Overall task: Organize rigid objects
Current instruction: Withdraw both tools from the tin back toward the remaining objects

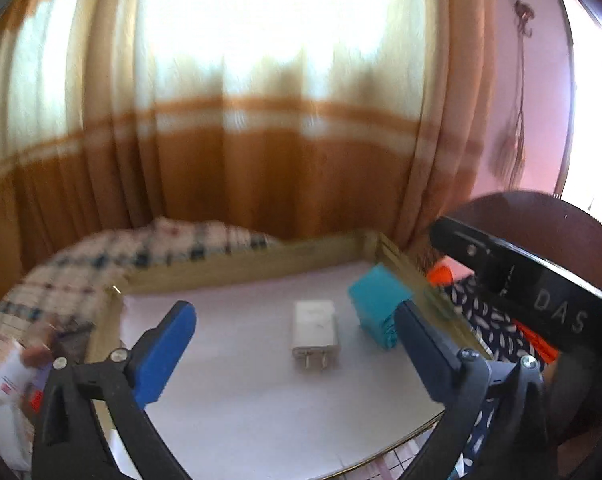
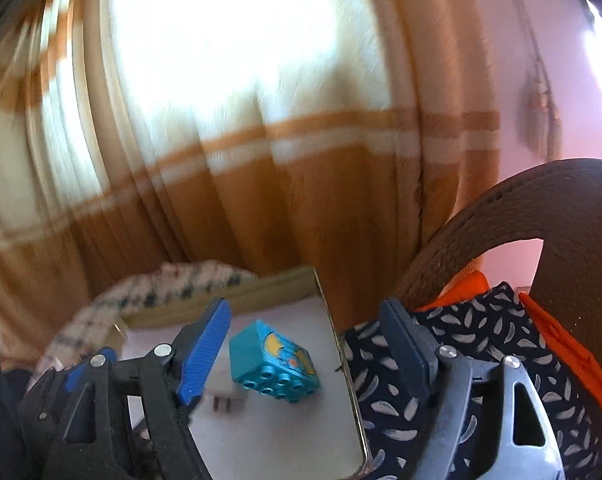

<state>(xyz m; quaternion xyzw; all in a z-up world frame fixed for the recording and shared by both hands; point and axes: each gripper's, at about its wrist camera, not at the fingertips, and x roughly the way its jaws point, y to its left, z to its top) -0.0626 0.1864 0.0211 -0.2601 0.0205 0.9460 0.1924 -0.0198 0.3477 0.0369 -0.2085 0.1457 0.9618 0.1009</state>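
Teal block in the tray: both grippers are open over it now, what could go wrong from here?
The teal block lies tilted, close to the tray's right rim, so a nudge from the open right gripper might tip it or push it over. The white plug adapter lies close beside it between the left gripper's fingers; pulling back carelessly might drag it.

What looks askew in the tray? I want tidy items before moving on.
The teal toy block lies tipped on its side, studs facing the camera, close to the tray's right rim. The white plug adapter lies flat beside it, prongs toward the camera. Nothing looks spilled or damaged.
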